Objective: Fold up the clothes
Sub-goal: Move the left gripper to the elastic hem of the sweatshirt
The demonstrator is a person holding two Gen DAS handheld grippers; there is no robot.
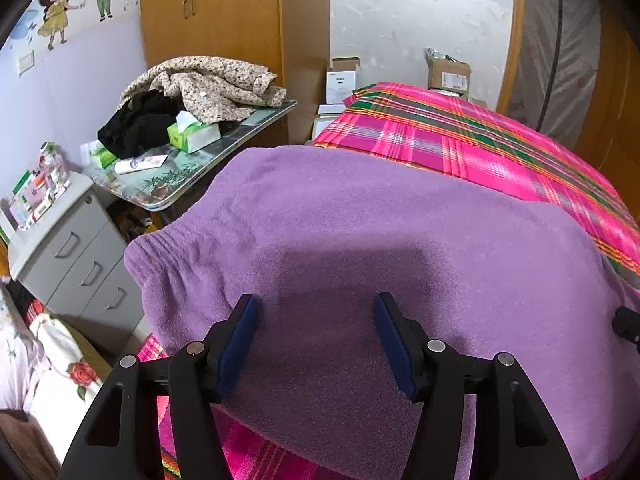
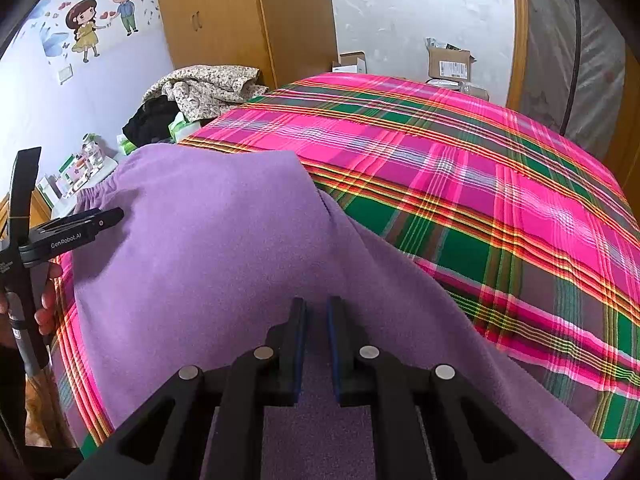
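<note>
Plaid bedspread [image 2: 460,184] bears our purple fleece trousers [image 1: 360,240]; left gripper [image 1: 316,344] gapes wide, right gripper [image 2: 317,344] seemingly pinches fleece, which may drag the fold askew.

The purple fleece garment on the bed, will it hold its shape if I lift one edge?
Probably not: the purple fleece garment drapes limply over the plaid bedspread, so it should sag. Its fuzzy nap likely resists slipping. Its gathered waistband may bunch.
</note>
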